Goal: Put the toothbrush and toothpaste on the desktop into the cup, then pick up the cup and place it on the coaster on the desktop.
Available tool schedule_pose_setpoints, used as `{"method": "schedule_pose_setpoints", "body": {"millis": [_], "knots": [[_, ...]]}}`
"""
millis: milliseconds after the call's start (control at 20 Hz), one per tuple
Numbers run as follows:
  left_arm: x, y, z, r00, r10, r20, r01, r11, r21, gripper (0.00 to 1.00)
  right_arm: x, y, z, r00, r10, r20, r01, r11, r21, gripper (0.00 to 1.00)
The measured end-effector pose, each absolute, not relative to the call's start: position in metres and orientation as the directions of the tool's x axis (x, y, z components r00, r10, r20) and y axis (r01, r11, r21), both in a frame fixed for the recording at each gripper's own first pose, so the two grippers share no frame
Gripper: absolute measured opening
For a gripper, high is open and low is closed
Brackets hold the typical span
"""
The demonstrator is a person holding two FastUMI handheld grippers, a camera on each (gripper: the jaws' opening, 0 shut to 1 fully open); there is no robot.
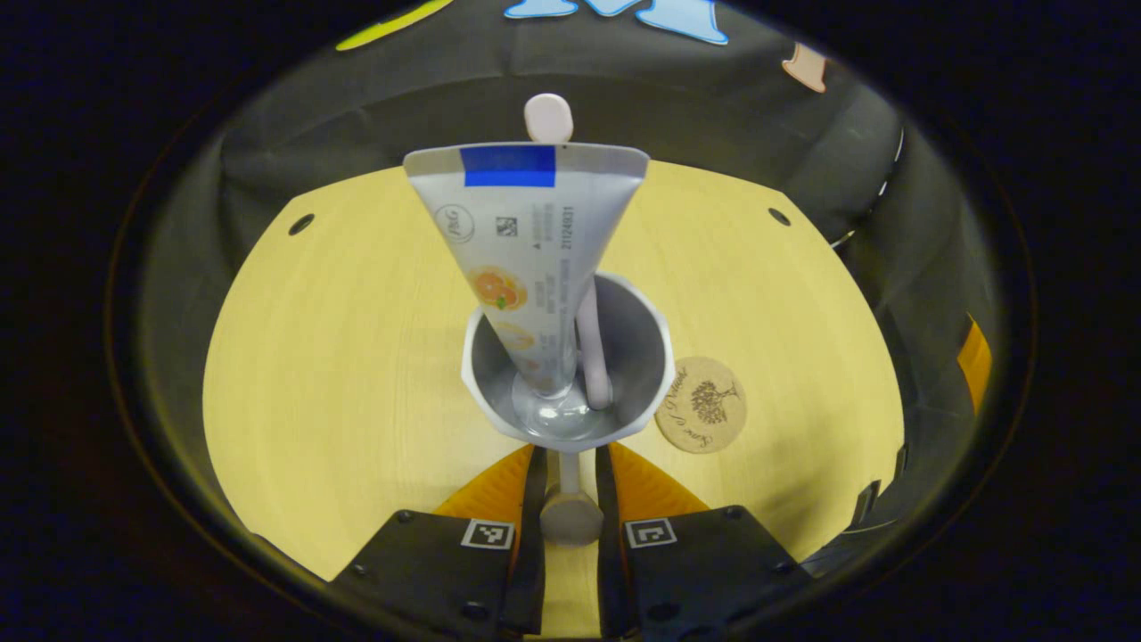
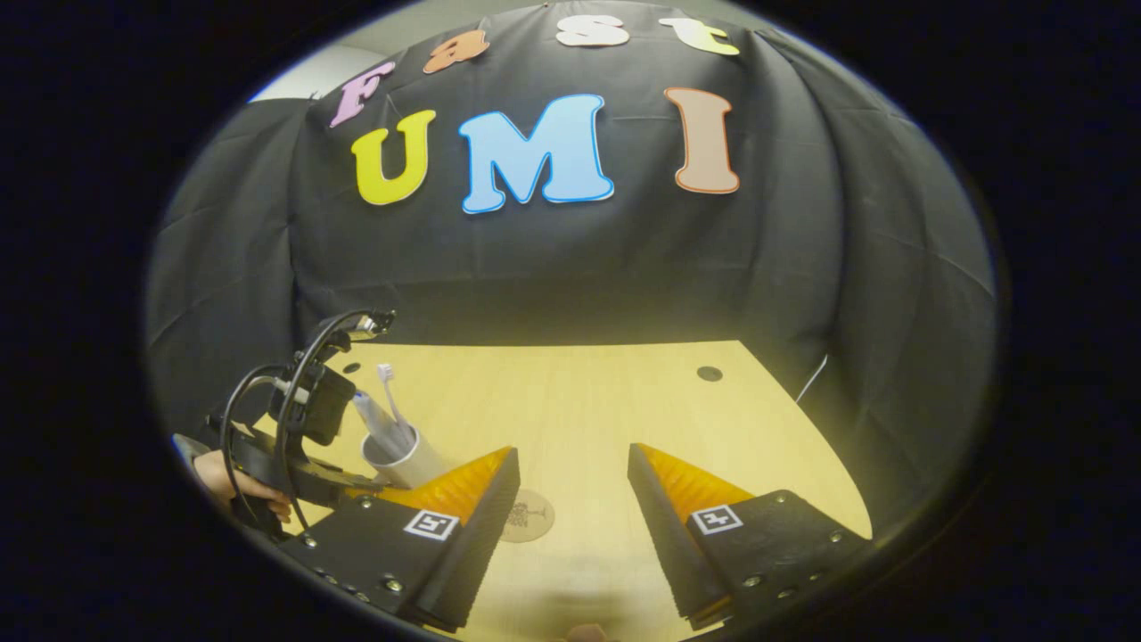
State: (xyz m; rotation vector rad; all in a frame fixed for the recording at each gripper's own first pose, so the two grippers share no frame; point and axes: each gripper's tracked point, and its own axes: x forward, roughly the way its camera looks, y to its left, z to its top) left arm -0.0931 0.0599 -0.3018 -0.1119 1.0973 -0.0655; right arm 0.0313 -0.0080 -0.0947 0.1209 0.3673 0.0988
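Note:
A grey cup holds the toothpaste tube, standing cap down, and a pale toothbrush whose end sticks up behind the tube. My left gripper is shut on the cup's handle, which lies between both fingers. A round cork coaster lies on the tabletop just right of the cup. In the right gripper view, my right gripper hovers open over the table with nothing between its fingers. The cup, toothbrush and coaster show to its left, the cup partly hidden behind one finger.
The light wooden tabletop has small round holes near its far corners. Black cloth walls close it in at the back and sides. A hand grips the left gripper's handle at the left of the right gripper view.

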Motion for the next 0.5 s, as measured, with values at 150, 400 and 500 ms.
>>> {"method": "schedule_pose_setpoints", "body": {"millis": [150,400,500], "knots": [[-0.096,0.038,-0.301,0.448,-0.133,-0.884,0.034,0.991,-0.132,0.31,0.030,-0.012,-0.095,0.930,0.110,-0.350,-0.067,0.989,0.134,0.80],[-0.097,0.006,-0.301,0.429,-0.166,-0.888,0.100,0.986,-0.136,0.30,0.024,-0.022,-0.098,0.930,0.095,-0.354,-0.045,0.988,0.146,0.80],[-0.097,-0.006,-0.301,0.421,-0.176,-0.890,0.124,0.983,-0.136,0.30,0.022,-0.026,-0.097,0.931,0.087,-0.355,-0.035,0.988,0.149,0.80]]}}
